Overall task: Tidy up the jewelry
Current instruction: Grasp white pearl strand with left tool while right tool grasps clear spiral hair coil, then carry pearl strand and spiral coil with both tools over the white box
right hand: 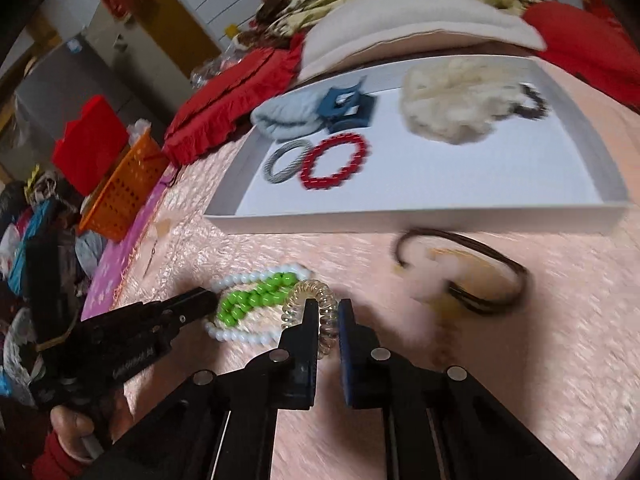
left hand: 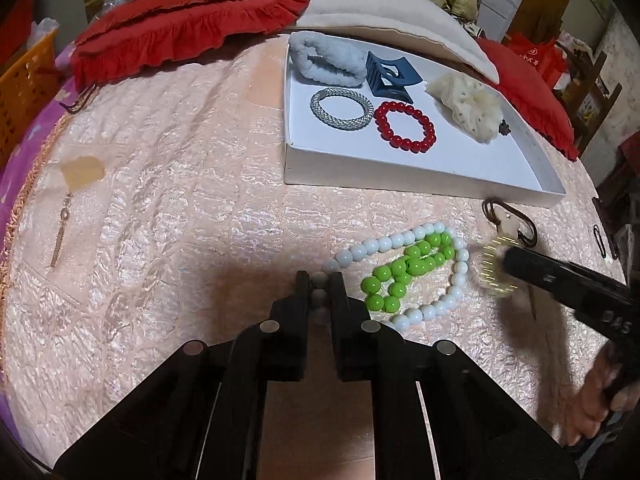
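Observation:
A white bead necklace [left hand: 398, 240] lies looped on the pink quilted cloth, with a green bead bracelet [left hand: 400, 268] inside the loop. My left gripper [left hand: 320, 282] is shut on the necklace's near-left beads. Just right of the loop, my right gripper [right hand: 328, 312] is shut on a clear spiral hair tie [right hand: 308, 292], which looks blurred in the left wrist view. Behind them stands a white tray [left hand: 400, 176] holding a silver bracelet [left hand: 342, 110], a red bead bracelet [left hand: 404, 126], a blue claw clip [left hand: 390, 76] and two scrunchies.
A brown hair band [right hand: 492, 264] with a pale ornament lies between the tray and the right gripper. A gold drop earring [left hand: 60, 232] lies far left. Red pillows [left hand: 180, 28] and a white cushion [left hand: 380, 12] lie behind the tray. An orange basket [left hand: 20, 92] stands off the left edge.

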Demonstrator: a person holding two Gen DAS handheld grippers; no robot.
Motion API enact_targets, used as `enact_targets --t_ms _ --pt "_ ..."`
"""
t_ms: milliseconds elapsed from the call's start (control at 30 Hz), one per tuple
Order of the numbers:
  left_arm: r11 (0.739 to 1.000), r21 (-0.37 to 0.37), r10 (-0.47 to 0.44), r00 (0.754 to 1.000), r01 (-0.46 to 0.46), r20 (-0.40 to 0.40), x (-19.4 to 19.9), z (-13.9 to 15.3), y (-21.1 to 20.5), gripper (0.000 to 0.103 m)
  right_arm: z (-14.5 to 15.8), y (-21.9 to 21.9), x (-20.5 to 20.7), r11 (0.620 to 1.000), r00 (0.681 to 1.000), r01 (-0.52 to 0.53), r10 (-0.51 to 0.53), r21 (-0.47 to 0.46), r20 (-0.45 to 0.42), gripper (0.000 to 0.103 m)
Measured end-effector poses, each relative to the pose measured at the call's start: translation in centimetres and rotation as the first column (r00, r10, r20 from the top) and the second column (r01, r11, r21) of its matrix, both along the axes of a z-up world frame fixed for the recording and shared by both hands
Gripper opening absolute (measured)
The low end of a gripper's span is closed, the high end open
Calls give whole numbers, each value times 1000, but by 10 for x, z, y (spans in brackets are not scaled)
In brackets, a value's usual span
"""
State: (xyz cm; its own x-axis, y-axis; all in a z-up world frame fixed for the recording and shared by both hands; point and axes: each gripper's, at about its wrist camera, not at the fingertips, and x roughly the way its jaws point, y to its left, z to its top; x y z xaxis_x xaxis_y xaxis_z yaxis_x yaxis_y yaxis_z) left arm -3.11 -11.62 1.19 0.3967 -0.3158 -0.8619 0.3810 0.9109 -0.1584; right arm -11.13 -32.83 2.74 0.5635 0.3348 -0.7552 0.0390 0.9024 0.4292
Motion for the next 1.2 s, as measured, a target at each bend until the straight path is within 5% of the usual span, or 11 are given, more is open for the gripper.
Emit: enact_targets --t_ms 467,833,1200 --pt "1000 -24 19 999 -20 -45 6 10 -7 8 -9 -44 -65 997 996 76 -76 3 -40 9" --pt "991 -123 -30 994 43 102 -30 98 -12 8 9 -44 -83 996 996 89 -89 26 15 9" --pt "986 -113 -95 972 122 217 -67 154 -20 8 35 -44 -97 996 993 90 -91 13 76 9"
